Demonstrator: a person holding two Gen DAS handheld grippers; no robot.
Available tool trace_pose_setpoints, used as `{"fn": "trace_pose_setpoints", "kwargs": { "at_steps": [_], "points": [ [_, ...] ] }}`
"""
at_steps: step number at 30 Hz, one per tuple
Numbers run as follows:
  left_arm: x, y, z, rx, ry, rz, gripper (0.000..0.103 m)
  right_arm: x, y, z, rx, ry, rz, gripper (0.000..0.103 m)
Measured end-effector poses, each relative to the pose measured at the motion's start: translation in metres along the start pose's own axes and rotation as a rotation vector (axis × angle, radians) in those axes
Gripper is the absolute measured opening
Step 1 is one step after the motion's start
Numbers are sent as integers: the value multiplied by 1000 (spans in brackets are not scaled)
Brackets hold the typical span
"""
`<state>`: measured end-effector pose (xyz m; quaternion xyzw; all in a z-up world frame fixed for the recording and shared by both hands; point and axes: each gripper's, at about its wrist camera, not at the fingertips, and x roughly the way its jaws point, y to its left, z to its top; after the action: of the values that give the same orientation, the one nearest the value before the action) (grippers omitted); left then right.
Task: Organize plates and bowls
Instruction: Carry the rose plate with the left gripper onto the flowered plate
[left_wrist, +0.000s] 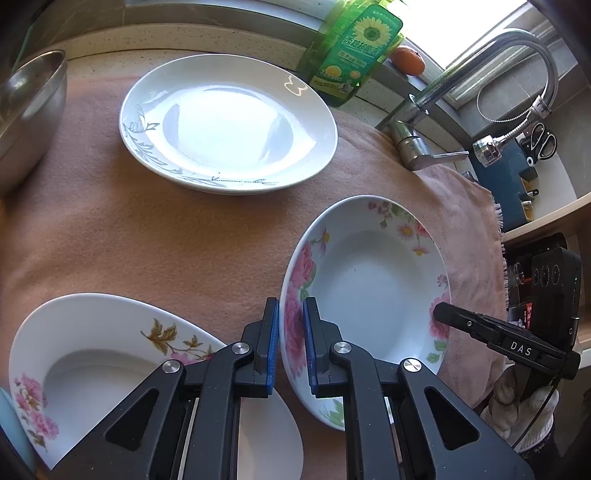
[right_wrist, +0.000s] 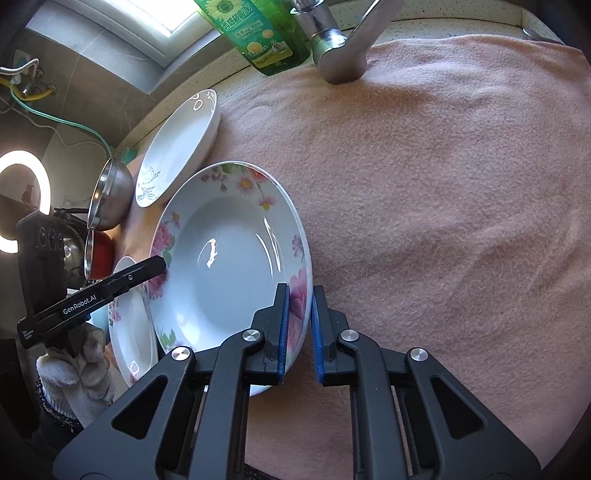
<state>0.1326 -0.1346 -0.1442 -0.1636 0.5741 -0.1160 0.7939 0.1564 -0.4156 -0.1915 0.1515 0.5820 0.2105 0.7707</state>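
A pink-rose deep plate is held tilted above the pink cloth. My left gripper is shut on its left rim. My right gripper is shut on its right rim, and it shows in the left wrist view. The left gripper shows in the right wrist view. A second floral plate lies at the near left. A white plate with grey leaves lies further back.
A steel bowl and a red bowl stand at the left. A green dish-soap bottle, an orange and the tap stand at the back. The pink cloth covers the counter.
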Motion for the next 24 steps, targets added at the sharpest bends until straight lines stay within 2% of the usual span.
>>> {"fn": "trace_pose_setpoints", "kwargs": {
  "at_steps": [13, 24],
  "points": [
    [-2, 0, -1, -14, -9, 0, 11, -5, 7, 2, -25, -8, -22, 11],
    [-27, 6, 0, -47, -68, -15, 11, -22, 34, 10, -88, -25, 2, 12]
  ]
}}
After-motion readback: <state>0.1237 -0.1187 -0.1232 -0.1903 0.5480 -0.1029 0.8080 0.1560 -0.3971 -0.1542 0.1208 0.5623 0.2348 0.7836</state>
